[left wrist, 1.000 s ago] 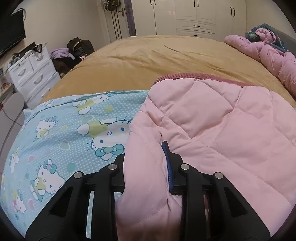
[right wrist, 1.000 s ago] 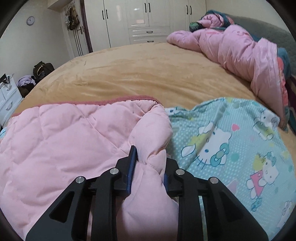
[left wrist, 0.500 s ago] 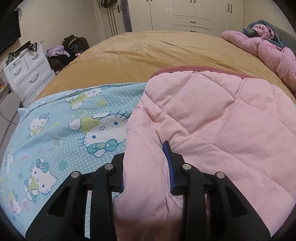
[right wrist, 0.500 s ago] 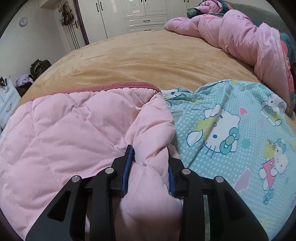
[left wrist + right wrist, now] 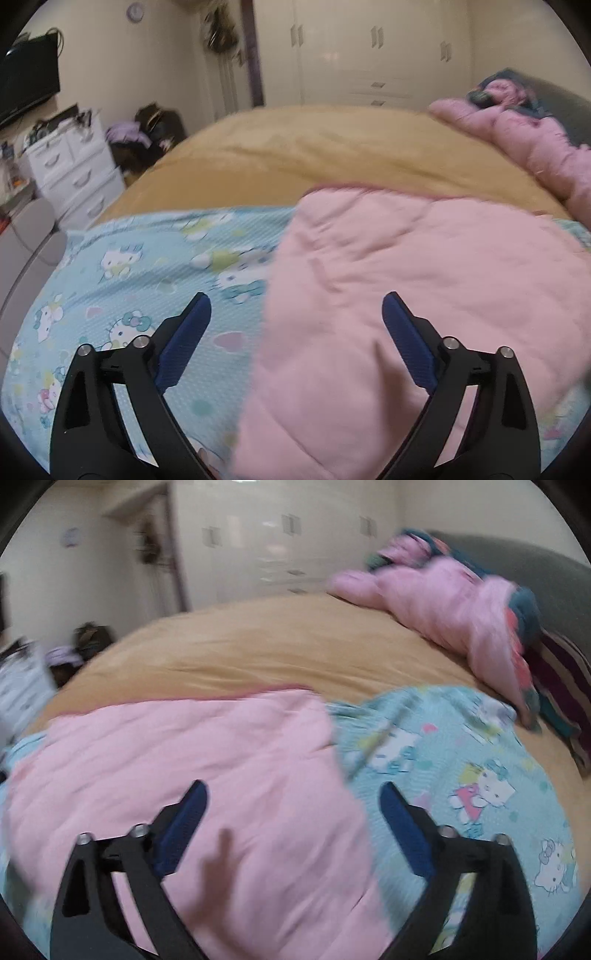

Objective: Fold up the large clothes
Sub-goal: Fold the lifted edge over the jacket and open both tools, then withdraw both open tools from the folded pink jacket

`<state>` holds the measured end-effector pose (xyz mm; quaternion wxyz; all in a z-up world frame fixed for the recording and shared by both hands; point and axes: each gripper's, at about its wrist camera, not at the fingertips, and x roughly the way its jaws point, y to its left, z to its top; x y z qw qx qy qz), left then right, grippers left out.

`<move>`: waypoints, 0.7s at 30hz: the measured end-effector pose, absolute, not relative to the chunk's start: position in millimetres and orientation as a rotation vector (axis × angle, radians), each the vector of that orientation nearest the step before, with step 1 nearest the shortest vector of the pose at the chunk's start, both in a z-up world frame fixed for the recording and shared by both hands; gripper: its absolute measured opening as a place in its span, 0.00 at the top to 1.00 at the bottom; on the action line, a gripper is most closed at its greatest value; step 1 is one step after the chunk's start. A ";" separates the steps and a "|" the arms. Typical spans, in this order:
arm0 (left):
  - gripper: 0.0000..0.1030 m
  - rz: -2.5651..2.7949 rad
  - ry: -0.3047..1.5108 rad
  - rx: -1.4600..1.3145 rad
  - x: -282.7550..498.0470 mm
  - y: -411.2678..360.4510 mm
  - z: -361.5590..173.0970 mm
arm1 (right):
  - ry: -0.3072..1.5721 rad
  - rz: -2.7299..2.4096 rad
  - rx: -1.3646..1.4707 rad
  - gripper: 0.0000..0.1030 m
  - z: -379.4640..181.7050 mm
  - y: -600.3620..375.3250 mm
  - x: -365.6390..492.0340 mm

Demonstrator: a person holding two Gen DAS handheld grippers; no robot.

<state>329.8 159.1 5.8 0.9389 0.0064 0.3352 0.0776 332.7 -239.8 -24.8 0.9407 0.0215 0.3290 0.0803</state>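
Note:
A large quilted garment lies on the bed, its pink lining (image 5: 399,280) folded over its blue Hello Kitty printed side (image 5: 140,273). In the right wrist view the pink part (image 5: 192,753) lies to the left and the blue print (image 5: 458,760) to the right. My left gripper (image 5: 295,306) is open and empty, raised above the pink fold's left edge. My right gripper (image 5: 291,794) is open and empty above the pink fold's right edge. Both views are motion-blurred.
The mustard bedspread (image 5: 314,155) stretches behind the garment. A crumpled pink quilt (image 5: 443,602) lies by the grey headboard (image 5: 546,590) at the far right. White drawers (image 5: 74,166) and bags (image 5: 155,129) stand on the floor to the left; wardrobes line the back wall.
Both grippers were shut on pink folds of the garment; both have opened and let go. The pink layer now lies flat, and both cameras have lifted back.

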 end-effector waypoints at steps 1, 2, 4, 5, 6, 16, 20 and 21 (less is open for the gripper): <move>0.14 0.129 0.684 0.011 325.5 149.1 8.8 | 0.690 0.202 0.018 0.04 -24.4 -230.0 322.6; 0.14 0.094 0.685 0.008 320.5 136.5 10.6 | 0.703 0.238 -0.003 0.04 -25.5 -221.2 314.4; 0.14 0.026 0.701 -0.004 315.2 112.6 8.8 | 0.721 0.287 -0.036 0.04 -28.1 -207.3 307.0; 0.14 0.001 0.712 -0.006 314.4 101.6 6.3 | 0.732 0.317 -0.059 0.04 -29.8 -195.6 302.4; 0.14 -0.025 0.730 0.006 315.3 85.3 1.8 | 0.733 0.342 -0.070 0.04 -29.4 -186.5 299.9; 0.12 -0.078 0.942 0.018 351.3 52.2 -55.9 | 0.915 0.414 -0.157 0.04 -71.5 -137.6 335.5; 0.11 -0.062 0.938 0.043 351.3 47.2 -67.7 | 0.910 0.396 -0.150 0.04 -92.0 -135.5 343.5; 0.11 -0.054 0.932 0.037 351.6 47.6 -71.9 | 0.903 0.389 -0.152 0.04 -94.4 -134.6 344.2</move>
